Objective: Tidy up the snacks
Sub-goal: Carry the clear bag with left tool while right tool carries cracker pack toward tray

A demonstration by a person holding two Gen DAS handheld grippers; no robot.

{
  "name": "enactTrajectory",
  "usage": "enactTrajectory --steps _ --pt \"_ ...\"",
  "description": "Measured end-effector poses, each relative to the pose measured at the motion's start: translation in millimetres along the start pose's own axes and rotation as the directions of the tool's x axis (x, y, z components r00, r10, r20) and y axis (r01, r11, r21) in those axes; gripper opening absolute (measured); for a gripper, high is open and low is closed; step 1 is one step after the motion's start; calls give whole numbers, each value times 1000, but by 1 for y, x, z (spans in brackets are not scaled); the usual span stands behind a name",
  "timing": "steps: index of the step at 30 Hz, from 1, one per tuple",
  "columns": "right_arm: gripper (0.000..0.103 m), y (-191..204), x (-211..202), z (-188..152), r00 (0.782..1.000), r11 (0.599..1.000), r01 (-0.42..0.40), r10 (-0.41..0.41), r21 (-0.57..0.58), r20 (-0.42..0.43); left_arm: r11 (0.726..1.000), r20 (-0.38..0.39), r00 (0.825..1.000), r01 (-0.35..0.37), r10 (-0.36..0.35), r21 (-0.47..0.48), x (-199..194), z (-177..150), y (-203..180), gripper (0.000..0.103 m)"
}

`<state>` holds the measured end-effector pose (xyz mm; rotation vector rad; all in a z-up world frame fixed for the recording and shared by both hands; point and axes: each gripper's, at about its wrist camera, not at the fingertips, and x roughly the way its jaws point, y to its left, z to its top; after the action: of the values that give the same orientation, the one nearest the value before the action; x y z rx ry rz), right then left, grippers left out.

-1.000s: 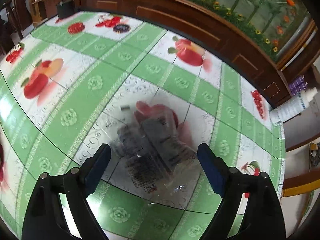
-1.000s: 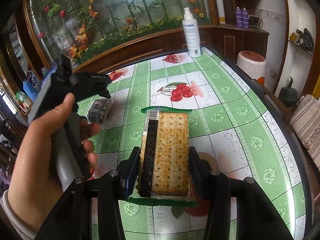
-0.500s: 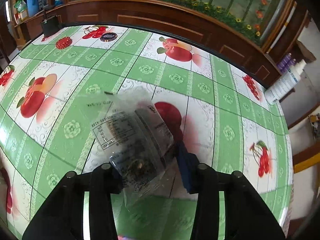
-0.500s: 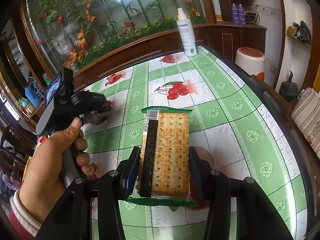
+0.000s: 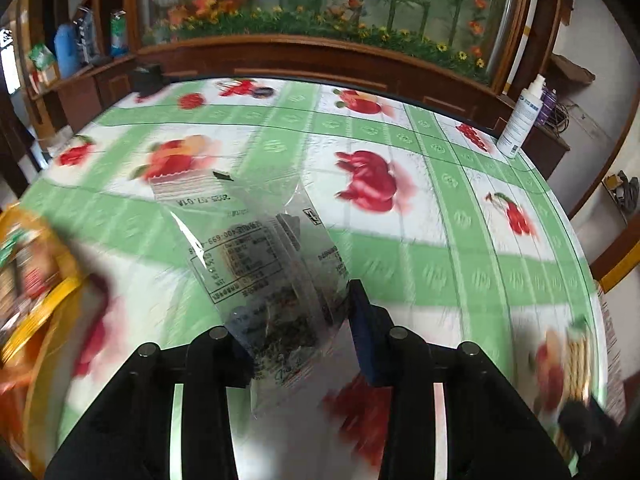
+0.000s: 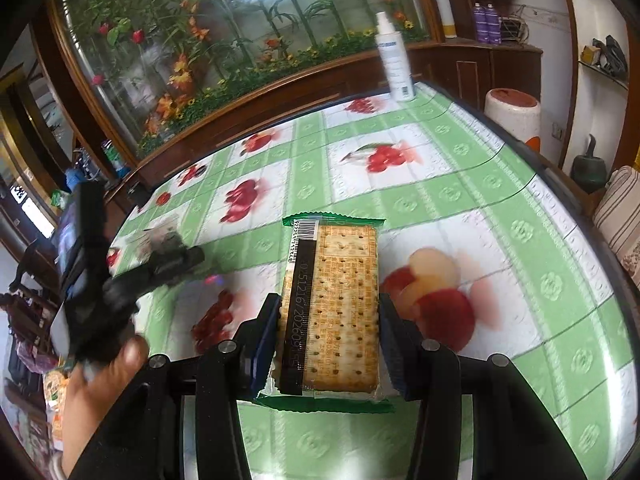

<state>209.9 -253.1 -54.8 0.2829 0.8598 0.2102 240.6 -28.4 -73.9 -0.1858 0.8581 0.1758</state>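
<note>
the left gripper [image 5: 298, 334] has its jaws clamped narrow on the lower end of a clear plastic snack bag with dark contents and a printed label [image 5: 268, 276], which stands up from the jaws toward 12 o'clock, lifted above the green-and-white fruit-print tabletop [image 5: 440, 248]. at 9 o'clock in the left wrist view a yellow-rimmed basket holding packaged snacks [image 5: 60, 292] shows only as a blur – its contents cannot be made out. the right gripper [image 6: 328, 332] holds a flat rectangular pack of pale crackers in clear wrap with green ends and a black date strip [image 6: 336, 304], the jaws pressing its two long sides, the pack lying lengthwise toward 12 o'clock above the tabletop. in the right wrist view the person's left hand [image 6: 100, 392] sits at 8 o'clock, gripping the black handle of the other tool, blurred. a white spray bottle with a blue label [image 6: 394, 60] stands upright at the far tabletop edge near 1 o'clock – well apart from both snacks. behind the tabletop runs a dark wooden cabinet with a glass panel painted with flowers and bamboo [image 6: 240, 40].
</note>
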Motion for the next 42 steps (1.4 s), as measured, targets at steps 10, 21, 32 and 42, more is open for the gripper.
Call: enactTrajectory --steps 10,21,32,42 --pt "48 48 -13 -45 997 995 -71 68 -69 -38 998 76 996 -57 56 19 -80 -60 53 35" --pt "48 103 -37 -82 990 978 -135 128 -158 -51 995 156 983 -95 94 4 -141 -94 94 35" --pt "48 129 -51 -105 989 965 -148 138 -218 -61 996 186 979 -89 87 3 -168 -116 116 35" --pt "48 162 -48 -115 982 947 -183 165 -265 -86 992 206 970 -119 126 -45 -193 -133 163 36"
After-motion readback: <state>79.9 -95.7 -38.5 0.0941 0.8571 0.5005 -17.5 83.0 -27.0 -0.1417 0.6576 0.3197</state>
